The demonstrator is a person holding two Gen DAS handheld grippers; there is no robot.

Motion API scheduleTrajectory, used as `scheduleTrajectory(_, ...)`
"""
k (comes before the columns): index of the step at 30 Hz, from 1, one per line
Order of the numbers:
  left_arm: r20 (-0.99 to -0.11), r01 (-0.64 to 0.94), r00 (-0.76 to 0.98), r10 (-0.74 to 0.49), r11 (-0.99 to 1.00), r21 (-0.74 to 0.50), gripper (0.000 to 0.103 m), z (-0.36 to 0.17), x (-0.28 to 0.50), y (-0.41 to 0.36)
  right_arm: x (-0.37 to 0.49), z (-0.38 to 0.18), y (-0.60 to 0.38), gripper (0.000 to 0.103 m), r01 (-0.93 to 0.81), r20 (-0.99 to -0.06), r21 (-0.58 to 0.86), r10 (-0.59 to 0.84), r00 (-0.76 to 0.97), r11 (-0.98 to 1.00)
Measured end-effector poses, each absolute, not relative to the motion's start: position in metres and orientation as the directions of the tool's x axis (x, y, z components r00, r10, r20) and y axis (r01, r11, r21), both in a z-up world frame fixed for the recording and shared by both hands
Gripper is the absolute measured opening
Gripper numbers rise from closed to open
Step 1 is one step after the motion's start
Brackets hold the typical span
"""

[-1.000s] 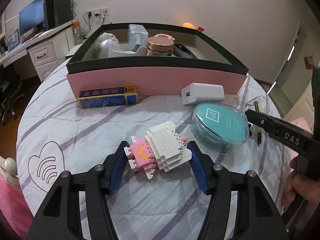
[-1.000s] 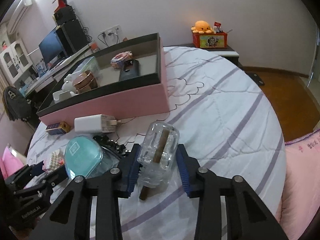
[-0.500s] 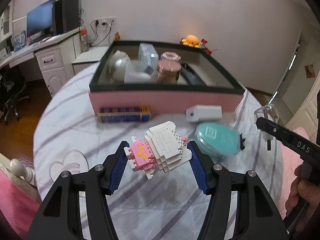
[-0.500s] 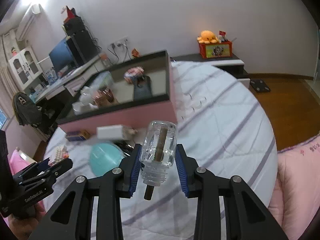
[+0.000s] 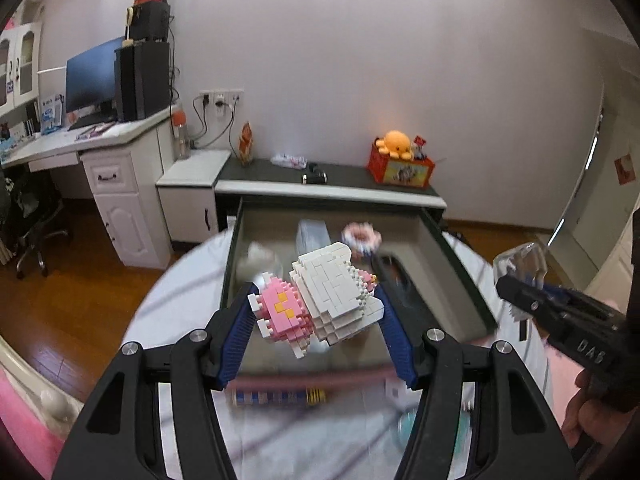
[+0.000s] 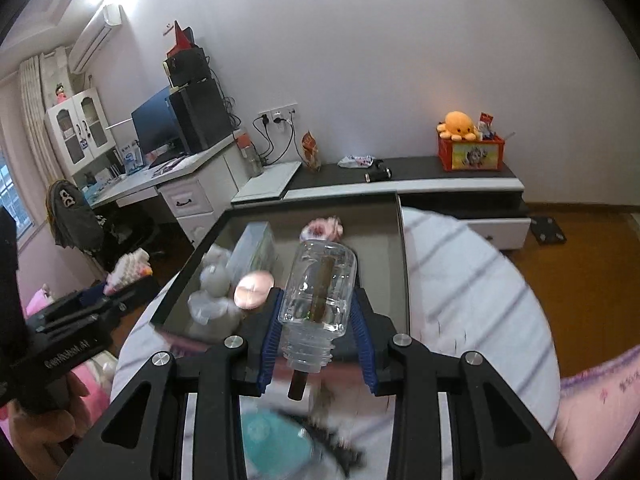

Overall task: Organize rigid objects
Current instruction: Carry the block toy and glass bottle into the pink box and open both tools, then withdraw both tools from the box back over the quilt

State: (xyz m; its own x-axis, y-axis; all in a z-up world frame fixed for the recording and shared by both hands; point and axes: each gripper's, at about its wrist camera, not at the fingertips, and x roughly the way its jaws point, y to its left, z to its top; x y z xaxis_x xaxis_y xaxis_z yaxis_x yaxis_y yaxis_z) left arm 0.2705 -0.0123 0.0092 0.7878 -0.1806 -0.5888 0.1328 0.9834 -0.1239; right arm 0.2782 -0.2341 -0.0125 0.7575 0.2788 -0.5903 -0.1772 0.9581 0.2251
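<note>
My left gripper is shut on a pink and white brick figure, held in the air over the near part of the pink box. My right gripper is shut on a clear glass jar with a brown stick inside, held above the box. In the left wrist view the right gripper with the jar shows at the right. In the right wrist view the left gripper with the figure shows at the left.
The box holds a pink scrunchie, a clear case, a copper lid and a dark item. On the striped table lie a blue packet, a white charger and a teal case.
Both grippers have risen off the table with their objects and moved toward the box. The view now looks down into the box, and the table items have slid below the fingers.
</note>
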Motion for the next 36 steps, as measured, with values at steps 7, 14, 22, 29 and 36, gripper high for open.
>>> scheduleTrajectory(7, -0.606, 0.175, 0.766, -0.215, 0.977, -0.124, 0.061, 0.011, 0.330, -0.033, 0.338, -0.017, -0.228, 0.034, -0.178, -0.621, 0.198, 0.264, 0.738, 0.964)
scheduleTrajectory(14, -0.669, 0.213, 0.696, -0.261, 0.965, -0.155, 0.061, -0.021, 0.380, -0.069, 0.382, -0.049, -0.223, 0.034, -0.174, -0.686, 0.174, 0.246, 0.684, 0.969)
scheduleTrajectory(22, -0.705, 0.211, 0.668, -0.238, 0.969, -0.128, 0.061, -0.048, 0.401, -0.081, 0.403, -0.076, -0.214, 0.035, -0.186, -0.733, 0.143, 0.231, 0.640, 0.972)
scheduleTrajectory(29, -0.714, 0.218, 0.666, -0.214, 0.972, -0.089, 0.071, -0.046, 0.398, -0.088, 0.409, -0.079, -0.213, 0.039, -0.183, -0.754, 0.113, 0.204, 0.624, 0.977)
scheduleTrajectory(36, -0.673, 0.212, 0.710, -0.207, 0.974, -0.077, 0.098, -0.030, 0.378, -0.081, 0.399, -0.072, -0.213, 0.080, -0.175, -0.740, 0.120, 0.205, 0.641, 0.977)
